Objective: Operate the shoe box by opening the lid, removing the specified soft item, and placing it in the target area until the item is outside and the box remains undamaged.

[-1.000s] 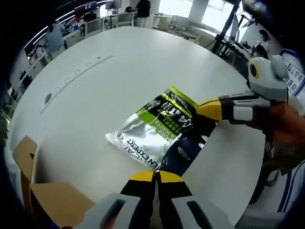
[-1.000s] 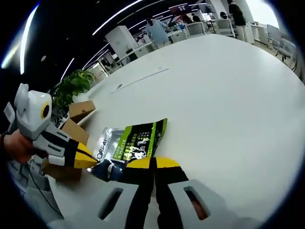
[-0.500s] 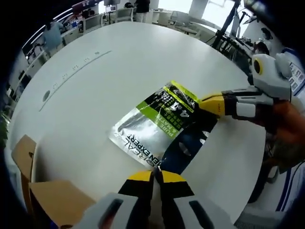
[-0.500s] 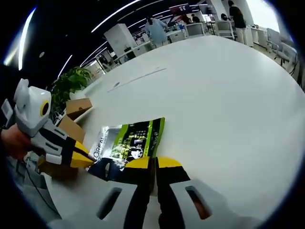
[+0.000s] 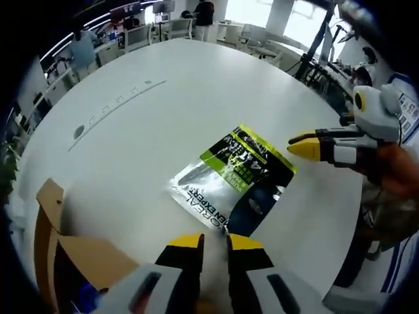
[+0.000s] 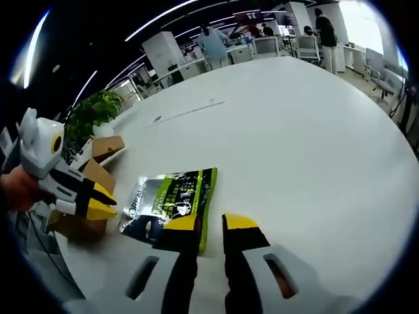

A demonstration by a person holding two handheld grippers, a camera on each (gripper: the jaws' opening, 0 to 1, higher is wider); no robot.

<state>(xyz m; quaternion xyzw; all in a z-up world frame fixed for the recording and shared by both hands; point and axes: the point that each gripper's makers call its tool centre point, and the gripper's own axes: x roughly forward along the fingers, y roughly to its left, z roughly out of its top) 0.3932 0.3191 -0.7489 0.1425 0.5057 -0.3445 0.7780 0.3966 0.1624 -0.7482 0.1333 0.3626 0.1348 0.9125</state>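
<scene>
The flat silver, green and black foil pouch [image 5: 232,180] lies on the round white table [image 5: 163,104], well clear of the open brown cardboard shoe box [image 5: 72,261] at the table's near edge. Lying flat on a bare part of the table, outside the box, the soft item appears to be set down in the target area. In the right gripper view the same pouch [image 6: 169,206] rests between the two grippers, with the box [image 6: 91,180] beyond it beside a green potted plant [image 6: 91,114].

**Left gripper.** The left gripper [image 5: 213,241] sits just short of the pouch's near edge. Its yellow-tipped jaws stand slightly apart with bare table showing in the gap. They grip nothing and do not touch the pouch. In the right gripper view it [image 6: 98,201] hangs beside the pouch's printed end, jaws parted.

**Right gripper.** The right gripper [image 6: 209,222] has its jaws parted by a narrow gap. One tip overlaps the pouch's edge in the picture; whether it touches cannot be determined. Nothing is clamped between the jaws. In the left gripper view it [image 5: 302,144] is held clear of the pouch's far corner.

Both releases suggest the placing step is complete. The box shows no visible damage.
</scene>
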